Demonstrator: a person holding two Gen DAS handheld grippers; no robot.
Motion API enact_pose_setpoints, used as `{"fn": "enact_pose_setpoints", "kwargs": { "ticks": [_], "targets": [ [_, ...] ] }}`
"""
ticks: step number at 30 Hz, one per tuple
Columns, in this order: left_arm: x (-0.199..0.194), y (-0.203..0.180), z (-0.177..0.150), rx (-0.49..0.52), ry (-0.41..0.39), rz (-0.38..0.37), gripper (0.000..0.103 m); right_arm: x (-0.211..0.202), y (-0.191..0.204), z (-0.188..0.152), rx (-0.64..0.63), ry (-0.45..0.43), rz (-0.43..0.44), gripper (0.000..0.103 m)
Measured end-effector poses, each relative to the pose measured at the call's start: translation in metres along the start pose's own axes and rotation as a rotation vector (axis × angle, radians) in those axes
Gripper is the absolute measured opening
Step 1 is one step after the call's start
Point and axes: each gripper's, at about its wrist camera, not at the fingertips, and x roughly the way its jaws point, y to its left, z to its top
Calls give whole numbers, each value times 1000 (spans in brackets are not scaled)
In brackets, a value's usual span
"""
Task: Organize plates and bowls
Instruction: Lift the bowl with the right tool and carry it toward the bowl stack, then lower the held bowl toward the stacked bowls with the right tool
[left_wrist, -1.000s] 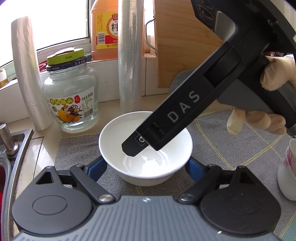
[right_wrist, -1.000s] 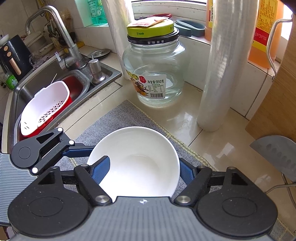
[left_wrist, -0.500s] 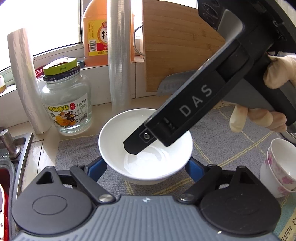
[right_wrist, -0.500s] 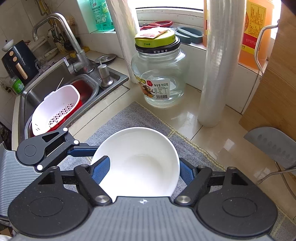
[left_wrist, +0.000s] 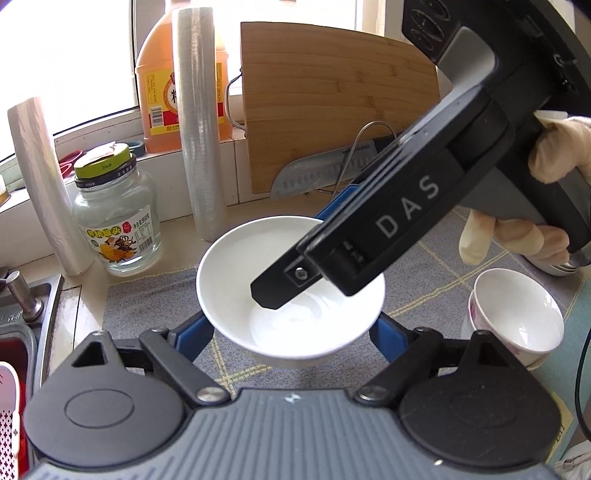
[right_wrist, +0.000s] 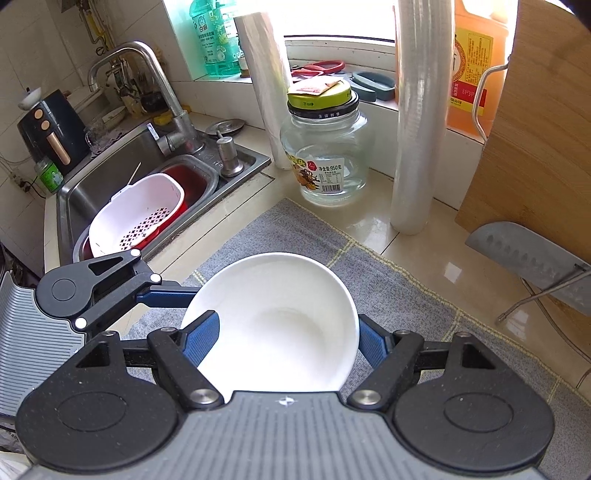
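A plain white bowl (left_wrist: 236, 280) hangs a little above the grey mat (left_wrist: 147, 306), held from two sides. My left gripper (left_wrist: 291, 334) is shut on it, its blue pads (left_wrist: 194, 334) pressing the bowl's outer wall. My right gripper (right_wrist: 286, 328) is also shut on the bowl (right_wrist: 280, 295), blue pads at its left and right rim. In the left wrist view the right gripper's black finger (left_wrist: 280, 291) reaches down over the bowl's inside. In the right wrist view the left gripper's blue finger (right_wrist: 166, 291) meets the bowl's left edge. Two stacked flowered bowls (left_wrist: 517, 317) stand on the mat to the right.
A glass jar (right_wrist: 325, 147), two rolls of film (right_wrist: 421, 122), an orange bottle (left_wrist: 166, 92), a bamboo board (left_wrist: 332, 99) and a cleaver (right_wrist: 528, 254) line the wall. A sink (right_wrist: 110, 184) with a white colander (right_wrist: 140, 214) and a tap (right_wrist: 159, 85) lies left of the mat.
Both grippers have risen with the white bowl and drifted right. The counter and jar look farther away, and the stacked flowered bowls have come fully into the left wrist view.
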Motion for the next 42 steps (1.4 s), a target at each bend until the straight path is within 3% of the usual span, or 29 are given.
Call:
{"fn": "enact_pose_setpoints", "kwargs": {
  "ticks": [21,42],
  "targets": [
    [-31,-48,-18,63,15,-59,90,-53,16,-58,49,-43,-38,84],
    [-28,-110,0,163,-7,-195,90,-118,-5,-110,138,-80,-169,84]
  ]
}}
